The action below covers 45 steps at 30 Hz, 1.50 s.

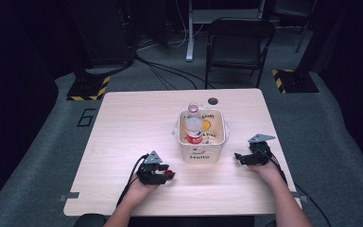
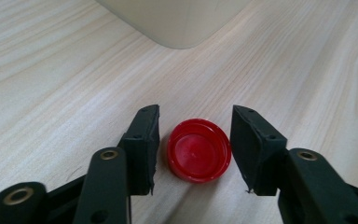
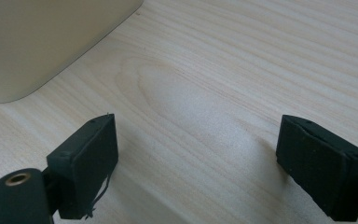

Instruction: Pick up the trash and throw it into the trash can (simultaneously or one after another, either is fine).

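A: L gripper (image 2: 196, 149)?
B: My jaws sit either side of the red cap (image 2: 198, 149) on the table (image 2: 51, 70), slight gaps, not pinching.
A: R gripper (image 3: 198, 163)?
B: Wide open, nothing between.

One red cap (image 2: 198, 150) — one bottle (image 1: 194, 128) — one bin (image 1: 200, 152).

Black chair (image 1: 238, 45), grey carpet (image 1: 52, 127)

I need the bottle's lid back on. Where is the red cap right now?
The red cap lies on the table between the left gripper's jaws, with small gaps either side, near the white bin's front-left corner.
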Each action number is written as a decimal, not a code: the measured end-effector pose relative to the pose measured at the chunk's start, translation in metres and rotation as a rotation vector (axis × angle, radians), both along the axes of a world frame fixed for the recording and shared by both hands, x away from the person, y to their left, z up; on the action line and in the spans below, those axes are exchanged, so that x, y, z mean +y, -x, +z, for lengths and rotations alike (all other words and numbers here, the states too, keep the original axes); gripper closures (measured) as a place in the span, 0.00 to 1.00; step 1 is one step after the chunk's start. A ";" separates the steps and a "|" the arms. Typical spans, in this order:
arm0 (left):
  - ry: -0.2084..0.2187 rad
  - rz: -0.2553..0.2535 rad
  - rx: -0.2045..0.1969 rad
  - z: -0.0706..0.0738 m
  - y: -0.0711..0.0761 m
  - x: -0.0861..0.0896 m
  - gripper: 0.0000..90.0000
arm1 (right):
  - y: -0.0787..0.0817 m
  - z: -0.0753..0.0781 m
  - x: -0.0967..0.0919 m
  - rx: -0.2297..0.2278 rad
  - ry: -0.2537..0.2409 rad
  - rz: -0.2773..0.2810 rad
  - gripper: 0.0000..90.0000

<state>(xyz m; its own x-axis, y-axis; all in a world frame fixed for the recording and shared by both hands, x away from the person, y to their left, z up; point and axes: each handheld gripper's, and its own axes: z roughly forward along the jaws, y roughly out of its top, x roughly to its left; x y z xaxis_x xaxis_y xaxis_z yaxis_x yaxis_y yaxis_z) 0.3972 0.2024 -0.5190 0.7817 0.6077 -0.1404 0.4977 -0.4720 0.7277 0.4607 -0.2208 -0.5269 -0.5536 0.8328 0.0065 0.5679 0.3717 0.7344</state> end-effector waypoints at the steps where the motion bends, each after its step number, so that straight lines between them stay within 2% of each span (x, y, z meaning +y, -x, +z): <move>1: 0.000 0.000 0.000 0.000 0.000 0.000 0.61 | 0.000 0.000 0.000 0.000 0.000 0.000 0.13; 2: -0.011 0.000 0.002 0.000 0.000 0.000 0.63 | 0.000 0.000 0.000 0.000 0.000 0.000 0.13; 13: -0.007 0.002 0.006 0.000 0.000 -0.001 0.64 | 0.000 0.000 0.000 0.000 0.000 0.001 0.13; 15: -0.001 0.001 0.003 0.001 0.000 -0.001 0.64 | 0.000 0.000 0.000 0.000 0.000 0.001 0.13; 16: 0.002 -0.001 0.016 0.001 0.000 0.000 0.64 | 0.000 0.000 0.000 0.000 0.000 0.001 0.13; 18: 0.009 0.000 0.020 0.002 0.001 0.000 0.64 | 0.000 0.000 0.000 0.000 0.000 0.001 0.13; 20: 0.008 -0.004 0.009 0.002 0.001 0.000 0.64 | 0.000 0.000 0.000 0.000 0.000 0.001 0.13; 25: 0.021 -0.002 0.010 0.006 0.002 0.002 0.64 | 0.000 0.000 0.000 0.000 0.000 0.000 0.13; 29: 0.028 -0.004 -0.008 0.014 0.001 0.003 0.64 | 0.000 0.000 0.000 0.002 -0.001 -0.002 0.13; 30: 0.038 0.000 0.002 0.015 0.002 0.003 0.64 | 0.000 0.000 0.000 0.002 -0.001 -0.002 0.13; 39: 0.081 0.008 0.001 0.027 0.002 0.004 0.64 | 0.000 0.000 0.000 0.003 -0.001 -0.002 0.13; 41: 0.069 0.000 -0.010 0.030 0.002 0.005 0.64 | 0.000 0.000 0.000 0.003 -0.001 -0.002 0.13; 45: 0.082 0.001 -0.023 0.037 0.002 0.004 0.65 | 0.000 0.000 0.000 0.003 -0.001 -0.002 0.13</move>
<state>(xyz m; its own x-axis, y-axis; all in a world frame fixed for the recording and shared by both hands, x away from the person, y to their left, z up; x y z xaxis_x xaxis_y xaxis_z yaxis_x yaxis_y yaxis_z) 0.3953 0.2062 -0.4815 0.7845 0.5958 -0.1719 0.4809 -0.4096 0.7752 0.4609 -0.2204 -0.5269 -0.5519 0.8339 0.0090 0.5706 0.3697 0.7333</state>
